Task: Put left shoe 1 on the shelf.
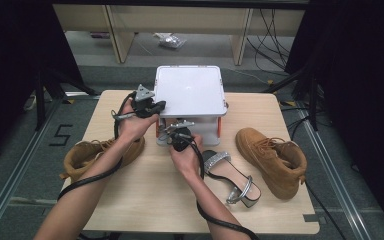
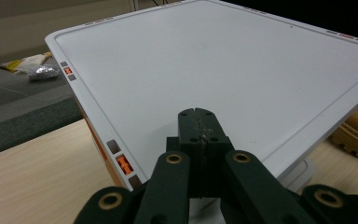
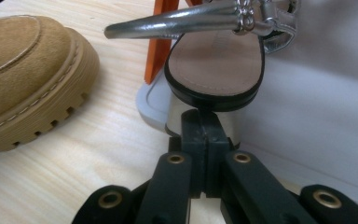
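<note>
The left claw point(image 2: 199, 122) is clenched with its jaws pressed together on nothing, hovering over the white lid point(image 2: 223, 74) of the box point(image 1: 190, 90) near the lid's left edge. The right claw point(image 3: 204, 135) is also clenched flat, its tips touching the dark back edge of a silver sandal point(image 3: 214, 60) that lies beside the box's lower front; whether it pinches anything there cannot be told. On the desk point(image 1: 155, 195) lie two tan boots, one point(image 1: 97, 155) at the left under the left forearm and one point(image 1: 275, 157) at the right. A silver sandal point(image 1: 232, 175) lies between the right hand point(image 1: 187, 157) and the right boot. There is one box, lid on, its contents hidden.
</note>
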Tool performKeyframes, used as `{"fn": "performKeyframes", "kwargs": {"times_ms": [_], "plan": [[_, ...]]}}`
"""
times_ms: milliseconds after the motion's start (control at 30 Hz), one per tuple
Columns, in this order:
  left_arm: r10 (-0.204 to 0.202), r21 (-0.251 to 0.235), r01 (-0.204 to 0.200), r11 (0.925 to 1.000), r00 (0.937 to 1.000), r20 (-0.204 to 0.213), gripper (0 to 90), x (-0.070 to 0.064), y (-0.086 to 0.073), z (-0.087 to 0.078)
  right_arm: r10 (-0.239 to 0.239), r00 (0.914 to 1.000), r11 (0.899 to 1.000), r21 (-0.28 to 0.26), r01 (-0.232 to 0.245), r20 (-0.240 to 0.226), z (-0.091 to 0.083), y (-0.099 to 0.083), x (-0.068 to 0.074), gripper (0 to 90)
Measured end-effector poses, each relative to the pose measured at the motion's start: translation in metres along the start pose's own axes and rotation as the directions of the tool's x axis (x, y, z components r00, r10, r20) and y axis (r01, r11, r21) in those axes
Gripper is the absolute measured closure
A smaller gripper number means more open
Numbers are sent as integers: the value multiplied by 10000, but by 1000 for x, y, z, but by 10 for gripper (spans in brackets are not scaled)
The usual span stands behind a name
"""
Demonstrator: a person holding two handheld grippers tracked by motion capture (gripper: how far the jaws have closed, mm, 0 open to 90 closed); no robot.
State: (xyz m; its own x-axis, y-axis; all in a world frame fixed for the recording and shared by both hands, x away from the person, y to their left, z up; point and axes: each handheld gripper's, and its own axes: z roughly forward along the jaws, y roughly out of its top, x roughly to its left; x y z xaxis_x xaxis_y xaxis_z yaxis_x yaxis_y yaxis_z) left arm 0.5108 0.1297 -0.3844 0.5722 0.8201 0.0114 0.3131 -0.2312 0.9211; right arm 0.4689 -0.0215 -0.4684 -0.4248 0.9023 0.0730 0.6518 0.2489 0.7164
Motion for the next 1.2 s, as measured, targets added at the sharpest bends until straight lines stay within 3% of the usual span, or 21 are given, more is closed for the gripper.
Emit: {"fn": "performKeyframes", "kwargs": {"times_ms": [367,600,900,967,1000,1033,1200], "plan": [[25,24,-25,10000,10000,-13,896,0,0,0,103,9999,9999,85,-103,47,7,-3,-1,900],[16,23,-16,10000,10000,18,895,0,0,0,-126,9998,9999,-55,126,141,14,2,-3,900],[9,26,-9,10000,10000,24,895,0,0,0,3,10000,10000,100,-3,-25,24,1,1,900],[8,22,-8,10000,10000,20,895,0,0,0,-187,9998,9998,62,187,13,25,1,0,900],[12,23,-12,10000,10000,20,896,0,0,0,116,9999,9998,186,-115,-46,25,1,2,900],[2,24,-2,10000,10000,23,896,0,0,0,-93,10000,9999,101,93,-24,26,1,1,900],[15,4,-15,10000,10000,34,895,1,0,0,-162,9998,9997,187,163,-90,25,3,1,849]]}}
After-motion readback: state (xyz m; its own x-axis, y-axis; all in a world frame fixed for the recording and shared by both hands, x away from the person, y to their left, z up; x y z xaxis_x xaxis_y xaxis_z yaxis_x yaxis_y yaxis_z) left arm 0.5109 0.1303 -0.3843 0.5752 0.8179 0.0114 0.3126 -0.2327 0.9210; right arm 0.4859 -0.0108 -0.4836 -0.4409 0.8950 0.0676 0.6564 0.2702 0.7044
